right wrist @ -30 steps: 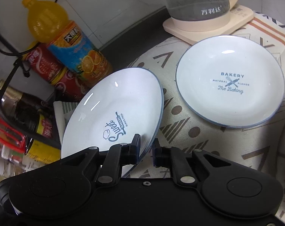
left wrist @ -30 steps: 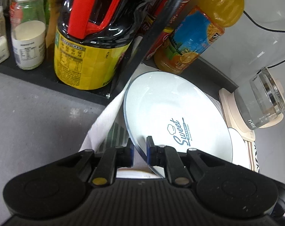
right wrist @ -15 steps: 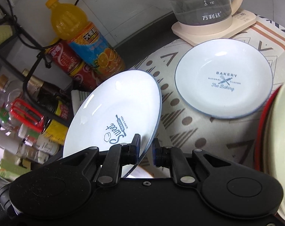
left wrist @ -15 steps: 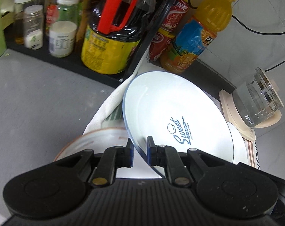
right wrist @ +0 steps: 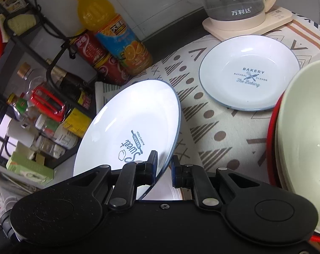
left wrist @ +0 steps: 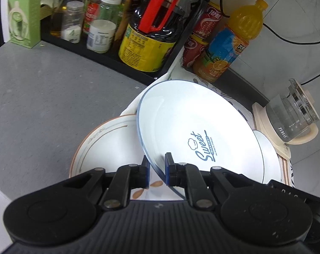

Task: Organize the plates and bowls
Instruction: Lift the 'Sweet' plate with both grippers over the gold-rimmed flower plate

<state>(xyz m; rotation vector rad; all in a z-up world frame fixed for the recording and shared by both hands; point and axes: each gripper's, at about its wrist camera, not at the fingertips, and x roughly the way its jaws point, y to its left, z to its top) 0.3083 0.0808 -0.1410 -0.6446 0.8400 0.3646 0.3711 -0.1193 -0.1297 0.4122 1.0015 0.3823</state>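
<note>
You hold the "Sweet" plate (left wrist: 193, 127) clear of the table, tilted on edge, with the left gripper (left wrist: 156, 169) and the right gripper (right wrist: 164, 169) each nearly closed, jaws pinching opposite parts of its blue rim. The step in hand appears to be carrying this plate to a stack: the brown-rimmed plate (left wrist: 104, 146) lies just below it in the left view, while the "Bakery" plate (right wrist: 248, 74) rests on the patterned cloth (right wrist: 212, 127) beside the cream bowl (right wrist: 304, 127). Next, level the plate over your chosen stack, lower it until it seats, then open both jaws together.
</note>
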